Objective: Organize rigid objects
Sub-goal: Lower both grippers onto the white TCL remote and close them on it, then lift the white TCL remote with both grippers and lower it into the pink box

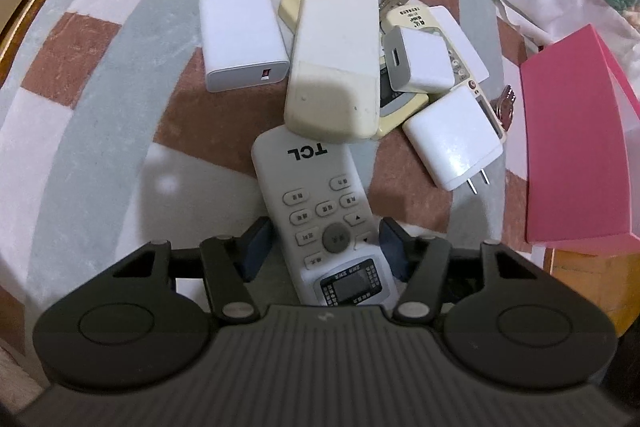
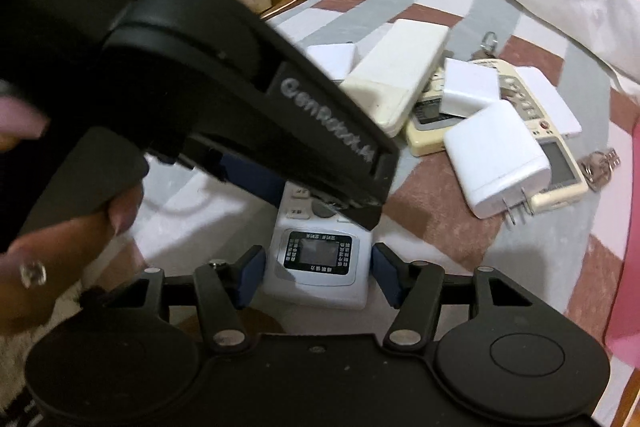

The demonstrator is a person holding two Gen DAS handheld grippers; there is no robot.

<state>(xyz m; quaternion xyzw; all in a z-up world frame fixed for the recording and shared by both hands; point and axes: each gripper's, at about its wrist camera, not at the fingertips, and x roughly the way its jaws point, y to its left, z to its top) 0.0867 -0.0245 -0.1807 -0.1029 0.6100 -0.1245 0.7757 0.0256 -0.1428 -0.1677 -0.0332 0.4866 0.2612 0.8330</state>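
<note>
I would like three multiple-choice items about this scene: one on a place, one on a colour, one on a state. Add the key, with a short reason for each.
1. Where is the TCL remote?
A) on the floor
B) between the jaws of the left gripper
C) leaning against a wall

2. What colour is the box at the right edge of the left wrist view?
A) blue
B) green
C) pink

3. How does the TCL remote lie?
A) flat, buttons up
B) flat, buttons down
C) standing on end

Key:
1 B, the blue pads flank its two sides.
2 C, its top and side are pink.
3 A, its buttons and display face the camera.
</note>
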